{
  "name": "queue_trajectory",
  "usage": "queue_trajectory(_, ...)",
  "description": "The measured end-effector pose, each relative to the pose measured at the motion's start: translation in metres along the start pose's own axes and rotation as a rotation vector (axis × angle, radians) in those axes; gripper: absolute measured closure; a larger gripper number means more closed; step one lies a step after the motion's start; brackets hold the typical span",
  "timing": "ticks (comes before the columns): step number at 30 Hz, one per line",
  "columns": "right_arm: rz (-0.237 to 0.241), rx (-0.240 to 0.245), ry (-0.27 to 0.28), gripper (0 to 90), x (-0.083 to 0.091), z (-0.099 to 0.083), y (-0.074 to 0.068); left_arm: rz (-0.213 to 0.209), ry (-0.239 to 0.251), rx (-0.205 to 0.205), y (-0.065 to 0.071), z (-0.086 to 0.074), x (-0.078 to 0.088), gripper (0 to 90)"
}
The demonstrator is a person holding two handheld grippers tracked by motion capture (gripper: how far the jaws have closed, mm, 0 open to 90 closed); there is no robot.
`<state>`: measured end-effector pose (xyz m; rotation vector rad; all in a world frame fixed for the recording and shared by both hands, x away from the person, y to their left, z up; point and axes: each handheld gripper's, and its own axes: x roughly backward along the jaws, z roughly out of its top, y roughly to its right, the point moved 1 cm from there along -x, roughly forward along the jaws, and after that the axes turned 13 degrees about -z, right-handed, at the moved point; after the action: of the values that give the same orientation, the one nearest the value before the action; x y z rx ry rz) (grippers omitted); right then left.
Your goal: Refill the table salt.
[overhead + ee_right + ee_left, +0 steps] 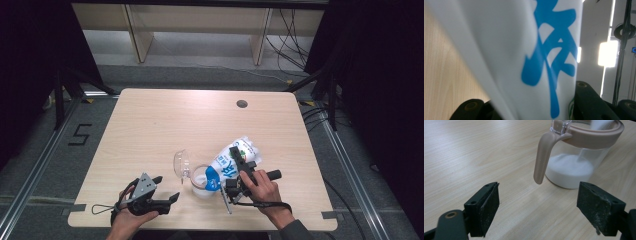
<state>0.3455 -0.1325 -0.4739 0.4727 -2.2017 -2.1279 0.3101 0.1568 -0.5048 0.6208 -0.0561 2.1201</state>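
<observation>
Pouring from the bag into the jug

My right fingers [235, 170] clamped the white bag [231, 159], tilted over the clear jug [201, 181] on the bench [150, 125]; white powder lay inside it. My left fingers [167, 199] stood open, empty, just beside the jug.

Recording lab or test bay, not a home.
A lone wooden bench [200, 125] stands on grey floor between black curtains [30, 60], with floor rails [45, 155], loose cables [295, 40] and a taped marker "5" [80, 135].
</observation>
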Motion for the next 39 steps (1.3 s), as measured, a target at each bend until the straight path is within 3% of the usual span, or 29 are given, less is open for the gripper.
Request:
queue_trajectory(7, 0.003, 0.022, 0.018, 72.8, -0.0012, 0.0003, 0.0021, 0.000, 0.000, 0.000, 0.0001, 0.0000, -0.0001, 17.9)
queue_trajectory(10, 0.005, 0.017, 0.016, 73.2, -0.0010, 0.0003, 0.0017, 0.001, 0.000, -0.001, 0.0002, 0.0000, -0.0002, 17.9)
queue_trajectory(11, 0.007, -0.009, -0.002, 73.4, 0.0002, 0.0001, -0.0003, 0.001, 0.000, -0.001, 0.0002, 0.0000, -0.0002, 17.8)
queue_trajectory(15, 0.005, -0.003, 0.026, 73.8, -0.0014, 0.0005, -0.0012, 0.000, 0.000, -0.001, 0.0002, 0.0000, -0.0001, 17.8)
queue_trajectory(27, 0.016, 0.000, 0.015, 75.4, -0.0010, 0.0009, 0.0009, 0.001, 0.001, 0.000, 0.0001, 0.0000, -0.0002, 17.8)
queue_trajectory(28, 0.011, 0.003, 0.034, 75.7, -0.0022, 0.0010, 0.0006, 0.001, 0.001, 0.000, 0.0001, 0.0000, -0.0001, 17.8)
queue_trajectory(32, 0.030, -0.034, 0.003, 78.4, 0.0001, 0.0010, -0.0020, 0.001, 0.000, 0.000, 0.0001, 0.0000, -0.0001, 17.8)
queue_trajectory(35, 0.028, 0.040, 0.066, 84.4, -0.0037, 0.0023, 0.0039, 0.000, -0.002, -0.001, 0.0003, -0.0001, -0.0002, 18.0)
queue_trajectory(36, 0.065, -0.026, 0.016, 85.1, -0.0008, 0.0009, -0.0004, 0.004, -0.005, -0.001, 0.0006, -0.0002, -0.0001, 18.2)
queue_trajectory(37, 0.079, -0.019, 0.018, 85.4, -0.0013, 0.0008, 0.0007, 0.004, -0.005, 0.000, 0.0009, -0.0002, -0.0004, 18.3)
queue_trajectory(39, 0.094, -0.052, 0.016, 85.9, -0.0022, 0.0006, -0.0023, 0.005, -0.007, -0.003, 0.0009, -0.0002, -0.0003, 18.3)
